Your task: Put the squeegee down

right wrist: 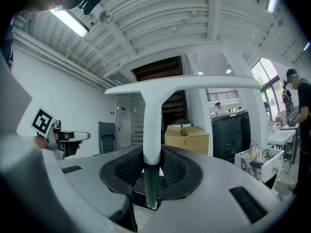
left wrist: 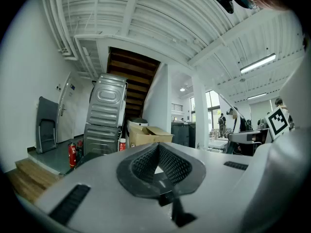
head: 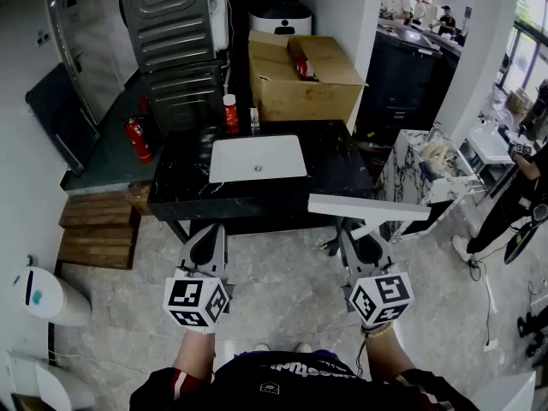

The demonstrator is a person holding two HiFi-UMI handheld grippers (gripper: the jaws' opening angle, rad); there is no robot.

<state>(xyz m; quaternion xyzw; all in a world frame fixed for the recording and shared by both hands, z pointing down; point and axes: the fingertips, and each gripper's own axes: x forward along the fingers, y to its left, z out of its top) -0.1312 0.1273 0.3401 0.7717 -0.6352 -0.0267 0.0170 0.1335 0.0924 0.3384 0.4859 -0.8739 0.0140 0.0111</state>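
In the head view, your right gripper (head: 363, 243) held the white T-shaped plastic squeegee (head: 368, 207) by its handle. The blade lay left to right at the near right edge of the black marble counter (head: 342, 171) with its white rectangular sink (head: 257, 158). Your left gripper (head: 205, 245) hung well to the left, apart from it.

In the left gripper view, the jaws were pressed together with nothing between them.

In the right gripper view, the jaws clenched the handle, which ran along them, with the blade crosswise at the far end. The counter, I judge, lay straight ahead of that hand.
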